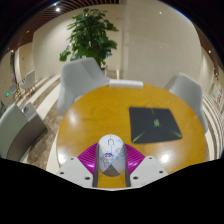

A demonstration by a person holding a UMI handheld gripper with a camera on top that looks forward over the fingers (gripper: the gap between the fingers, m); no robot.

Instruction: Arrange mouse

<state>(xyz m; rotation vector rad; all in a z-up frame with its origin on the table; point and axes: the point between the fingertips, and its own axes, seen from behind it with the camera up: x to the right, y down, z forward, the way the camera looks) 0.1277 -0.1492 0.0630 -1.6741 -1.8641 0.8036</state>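
1. Gripper view looks across a round wooden table [100, 110] in a lobby-like room, with my gripper [112, 163] low at six o'clock.
2. My two fingers are closed to a narrow span around the mouse [112, 152], a pale grey one with a dark scroll wheel, and both magenta pads [86, 157] press against its flanks.
3. Only the top and front of the mouse show; its rear and underside are hidden between my fingers and cut off below, so I cannot tell whether it rests on the table or is lifted clear of it.
4. At about two o'clock from the mouse, apart from it, lies a dark mouse mat [154, 124] with a faint greenish logo that is too small to read.
5. A bright glare spot sits on the tabletop at roughly four o'clock, near my right finger.
6. Pale chairs ring the table: one [80, 73] at eleven o'clock, another [188, 90] at two o'clock, and one [14, 128] at nine o'clock that is partly cut off.
7. A leafy potted plant [91, 35] stands beyond the table at twelve o'clock; its pot is hidden behind the chair.
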